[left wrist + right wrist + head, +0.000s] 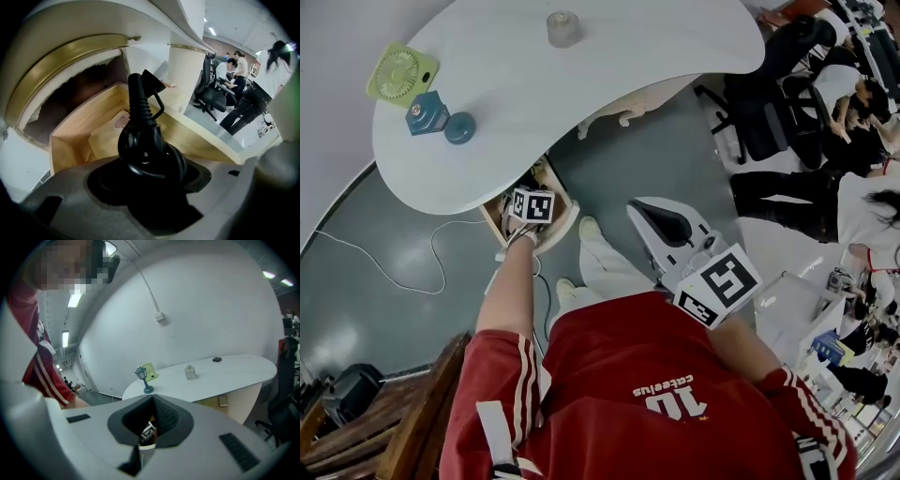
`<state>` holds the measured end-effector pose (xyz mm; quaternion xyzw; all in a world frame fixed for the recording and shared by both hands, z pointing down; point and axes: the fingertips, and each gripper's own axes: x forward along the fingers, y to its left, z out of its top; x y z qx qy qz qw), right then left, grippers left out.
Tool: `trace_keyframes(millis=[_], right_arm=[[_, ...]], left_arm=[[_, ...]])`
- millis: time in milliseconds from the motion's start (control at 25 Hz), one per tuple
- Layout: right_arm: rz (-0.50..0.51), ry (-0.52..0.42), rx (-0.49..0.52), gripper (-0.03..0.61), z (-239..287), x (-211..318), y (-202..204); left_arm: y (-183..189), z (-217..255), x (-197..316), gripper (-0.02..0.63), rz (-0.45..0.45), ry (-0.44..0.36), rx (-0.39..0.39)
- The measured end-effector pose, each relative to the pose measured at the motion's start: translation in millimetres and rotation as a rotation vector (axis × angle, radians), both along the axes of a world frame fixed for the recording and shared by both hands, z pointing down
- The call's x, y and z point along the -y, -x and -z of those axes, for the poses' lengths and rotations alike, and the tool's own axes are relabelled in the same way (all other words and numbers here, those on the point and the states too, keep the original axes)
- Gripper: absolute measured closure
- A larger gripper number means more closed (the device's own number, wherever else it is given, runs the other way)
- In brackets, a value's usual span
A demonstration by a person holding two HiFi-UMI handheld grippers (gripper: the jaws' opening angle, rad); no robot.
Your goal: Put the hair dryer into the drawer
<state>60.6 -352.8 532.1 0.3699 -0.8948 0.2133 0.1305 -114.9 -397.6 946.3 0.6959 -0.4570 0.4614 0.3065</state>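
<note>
Beneath the table (581, 94) edge at ten o'clock, the left gripper (154, 187) is clasping the hair dryer (145, 150) over the drawer (79, 136) (head view is hiding the dryer); the right gripper (152, 401) is hanging clenched, empty.

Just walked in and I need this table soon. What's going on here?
A person in a red shirt is putting away a hair dryer. The left gripper grips it between its jaws, pointing down over the open wooden drawer under the white table; it has not been let go. The right gripper waits near the body, empty.
</note>
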Motion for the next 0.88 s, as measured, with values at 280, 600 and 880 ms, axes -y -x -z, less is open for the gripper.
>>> trace_keyframes(millis=[280,600,880], right_arm=[[-0.015,-0.027,-0.01,0.574,10.0,-20.5,1.6],[-0.029,-0.084,-0.003,0.574,34.6,-49.4,10.9],[-0.065,-0.167,-0.004,0.574,70.1,-81.6,11.8]], left_arm=[[4.2,21.5,4.9,0.299,-0.056,-0.058,0.021],[6.2,55.9,-14.5,0.301,-0.086,-0.101,0.0],[-2.3,107.1,-44.8,0.306,-0.143,-0.213,-0.027]])
